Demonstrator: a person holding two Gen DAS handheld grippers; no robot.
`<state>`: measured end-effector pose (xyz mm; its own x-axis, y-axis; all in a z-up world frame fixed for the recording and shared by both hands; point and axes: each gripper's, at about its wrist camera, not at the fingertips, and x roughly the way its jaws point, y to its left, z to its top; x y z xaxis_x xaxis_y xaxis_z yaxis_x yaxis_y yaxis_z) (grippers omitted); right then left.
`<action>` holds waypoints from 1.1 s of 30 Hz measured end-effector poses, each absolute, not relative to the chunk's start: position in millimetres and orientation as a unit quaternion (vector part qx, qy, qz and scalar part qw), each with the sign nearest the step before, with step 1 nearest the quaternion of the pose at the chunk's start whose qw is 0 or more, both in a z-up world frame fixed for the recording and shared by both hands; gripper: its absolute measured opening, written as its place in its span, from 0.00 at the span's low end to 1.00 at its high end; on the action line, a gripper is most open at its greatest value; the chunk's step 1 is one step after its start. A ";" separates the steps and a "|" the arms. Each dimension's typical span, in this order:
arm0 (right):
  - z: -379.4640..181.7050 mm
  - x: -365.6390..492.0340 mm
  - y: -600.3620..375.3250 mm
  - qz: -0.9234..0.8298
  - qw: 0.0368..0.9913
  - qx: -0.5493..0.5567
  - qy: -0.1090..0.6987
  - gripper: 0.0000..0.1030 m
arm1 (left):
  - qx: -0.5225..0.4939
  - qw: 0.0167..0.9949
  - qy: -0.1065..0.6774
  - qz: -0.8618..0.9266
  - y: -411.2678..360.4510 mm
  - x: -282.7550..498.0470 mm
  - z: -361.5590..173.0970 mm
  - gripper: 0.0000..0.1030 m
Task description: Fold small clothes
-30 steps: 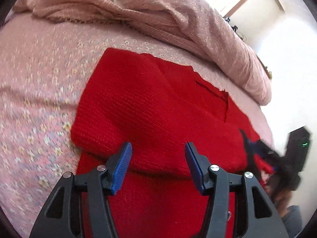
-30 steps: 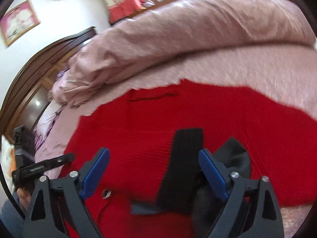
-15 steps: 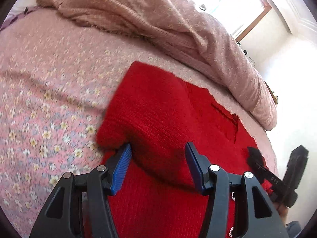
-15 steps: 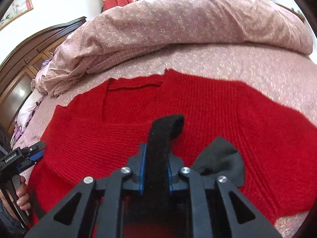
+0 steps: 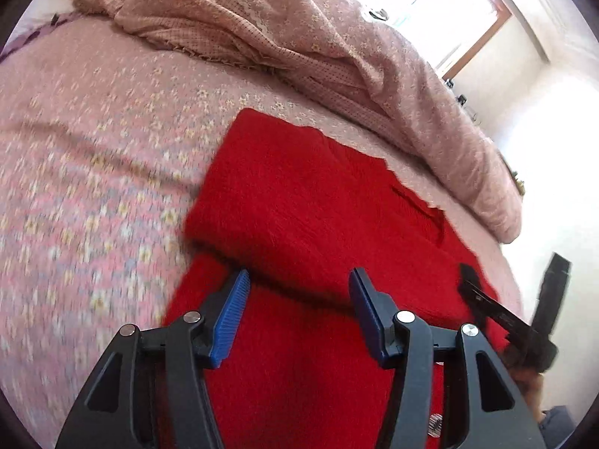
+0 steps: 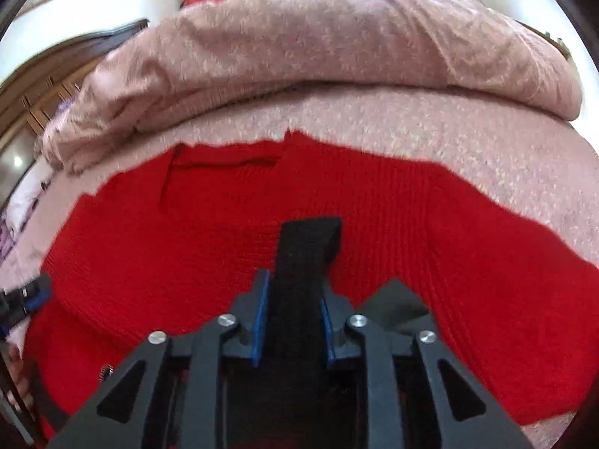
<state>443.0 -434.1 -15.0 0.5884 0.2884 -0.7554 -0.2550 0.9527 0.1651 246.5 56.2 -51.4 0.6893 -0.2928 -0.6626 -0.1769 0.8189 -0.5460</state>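
We look along two hand-held grippers over a bed covered by a pink floral bedspread (image 5: 93, 142), and we go from left to right. At the far left lies the bare patterned bedspread, with a rumpled pink floral quilt (image 5: 299, 37) heaped along its far side. Next comes the red knitted sweater (image 5: 299, 194), spread flat on the bedspread, its left sleeve folded over onto its body so that a thick fold edge runs across just ahead of our left gripper (image 5: 297, 301). That left gripper hangs released, its blue-padded fingers (image 5: 232, 310) standing apart above the red knit, with nothing between them; whether the tips touch the fabric we cannot tell. Further right, the open neckline of the sweater faces the quilt. In the right wrist view the same sweater fills the middle, and our right gripper (image 6: 292, 299) is grasping a long black fabric strip (image 6: 307, 247), which stands up between the pads and bends over at its top above the sweater's chest. Its jaws have just been opening a little, yet the pads press on the strip. Just right of that gripper, a dark grey piece of cloth (image 6: 397, 299) lies on the red knit. At the far right the sweater's other sleeve stretches out over the bedspread.
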 end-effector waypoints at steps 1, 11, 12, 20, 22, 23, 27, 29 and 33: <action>-12.3 442.6 -433.8 0.150 0.892 0.016 0.425 0.39 | -0.310 0.866 0.389 -0.037 57.9 236.8 -46.2 0.48; -1.4 429.8 -431.7 0.126 0.901 0.003 0.414 0.39 | -0.209 0.931 0.296 0.049 82.7 240.2 11.8 0.28; 2.8 425.1 -431.9 0.118 0.906 0.005 0.407 0.39 | -0.194 0.933 0.298 0.045 83.4 253.1 9.9 0.17; -7.5 413.2 -436.3 0.125 0.892 0.020 0.435 0.24 | -0.128 0.901 0.415 -0.002 56.5 295.7 -54.9 0.04; -14.7 415.7 -444.0 0.118 0.884 0.036 0.450 0.22 | -0.134 0.904 0.406 0.005 56.5 296.2 -52.5 0.04; -12.8 415.3 -449.6 0.121 0.883 0.055 0.450 0.20 | -0.135 0.905 0.404 0.008 56.4 296.9 -47.7 0.04; 4.0 404.0 -462.1 0.124 0.895 0.080 0.420 0.16 | -0.121 0.906 0.407 0.008 51.4 297.7 -51.5 0.04; 10.2 399.2 -469.0 0.124 0.900 0.082 0.409 0.16 | -0.113 0.905 0.410 0.010 48.6 299.6 -56.1 0.04; 16.1 385.5 -493.1 0.120 0.903 0.082 0.405 0.16 | -0.096 0.908 0.407 0.018 45.2 295.6 -50.5 0.09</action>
<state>385.5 -493.1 16.1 0.6435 0.2825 -0.7114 -0.1501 0.9579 0.2446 295.6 45.2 -50.5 0.6684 -0.0453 -0.7424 -0.1110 0.9809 -0.1597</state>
